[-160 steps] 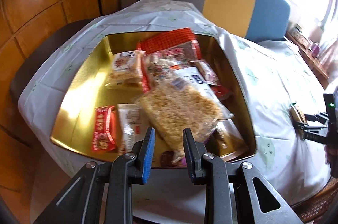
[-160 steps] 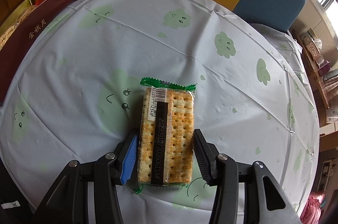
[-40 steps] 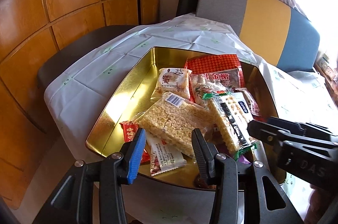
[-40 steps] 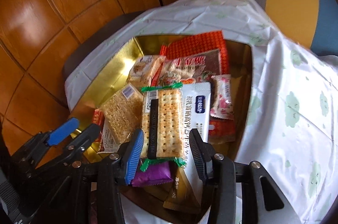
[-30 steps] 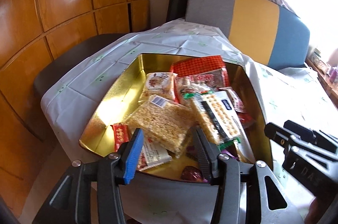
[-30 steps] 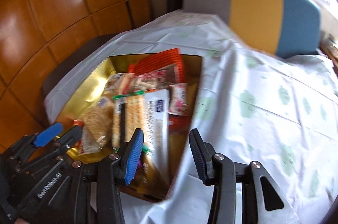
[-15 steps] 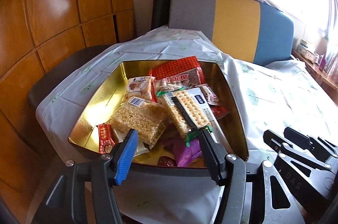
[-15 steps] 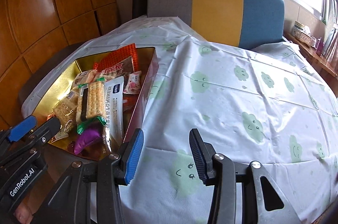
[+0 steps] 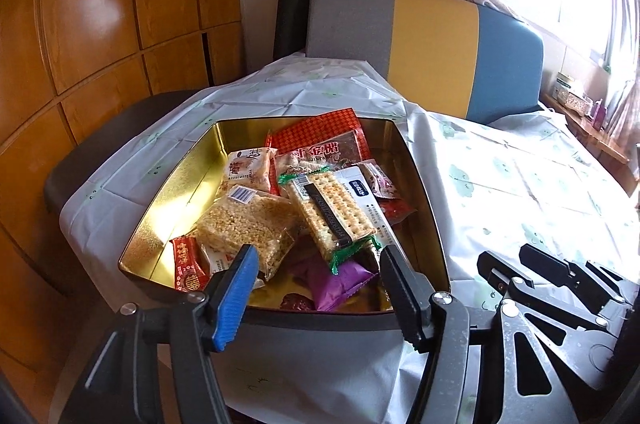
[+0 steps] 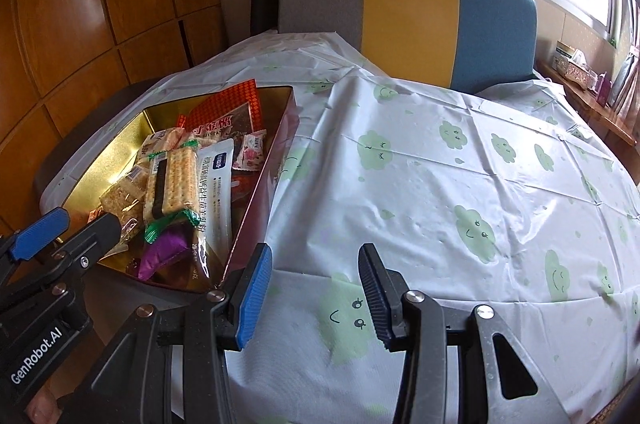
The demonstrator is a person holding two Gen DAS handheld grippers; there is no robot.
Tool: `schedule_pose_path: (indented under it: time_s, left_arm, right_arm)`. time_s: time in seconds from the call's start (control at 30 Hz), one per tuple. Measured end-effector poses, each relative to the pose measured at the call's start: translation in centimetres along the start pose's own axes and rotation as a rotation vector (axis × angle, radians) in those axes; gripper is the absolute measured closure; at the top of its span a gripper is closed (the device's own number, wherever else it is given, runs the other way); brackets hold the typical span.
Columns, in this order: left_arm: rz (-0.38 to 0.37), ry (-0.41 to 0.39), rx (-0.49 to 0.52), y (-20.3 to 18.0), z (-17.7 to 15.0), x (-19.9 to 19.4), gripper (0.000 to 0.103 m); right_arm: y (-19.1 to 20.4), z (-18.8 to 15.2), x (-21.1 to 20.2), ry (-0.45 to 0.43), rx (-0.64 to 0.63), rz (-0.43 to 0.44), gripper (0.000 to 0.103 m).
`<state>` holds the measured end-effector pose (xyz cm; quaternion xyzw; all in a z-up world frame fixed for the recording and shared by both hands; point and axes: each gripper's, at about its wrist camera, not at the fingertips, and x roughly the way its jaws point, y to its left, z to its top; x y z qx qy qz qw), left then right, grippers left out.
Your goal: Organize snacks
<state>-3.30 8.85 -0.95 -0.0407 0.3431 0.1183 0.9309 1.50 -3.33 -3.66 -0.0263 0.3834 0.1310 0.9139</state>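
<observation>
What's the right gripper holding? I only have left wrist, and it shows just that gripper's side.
Observer: Nothing. The right gripper is open, with only the tablecloth showing between its fingers, just right of the tin.
Operator: Any snacks loose on that side?
Observer: None in the right wrist view. Ahead of the gripper the tablecloth shows only green cloud prints.

right gripper (image 10: 316, 288) gapes empty over the tablecloth (image 10: 440, 184) beside the snack tin (image 10: 260, 208).
</observation>
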Motion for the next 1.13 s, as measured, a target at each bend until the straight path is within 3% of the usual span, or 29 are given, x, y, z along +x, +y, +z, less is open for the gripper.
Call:
schedule_pose_path:
  time_s: [1.13]
  left_arm:
    - [-0.017,-0.025,0.0,0.1,0.37,-0.45,0.039]
  right_arm:
    - [0.09,-0.37,0.3,0.017,-0.022,0.015,0.057]
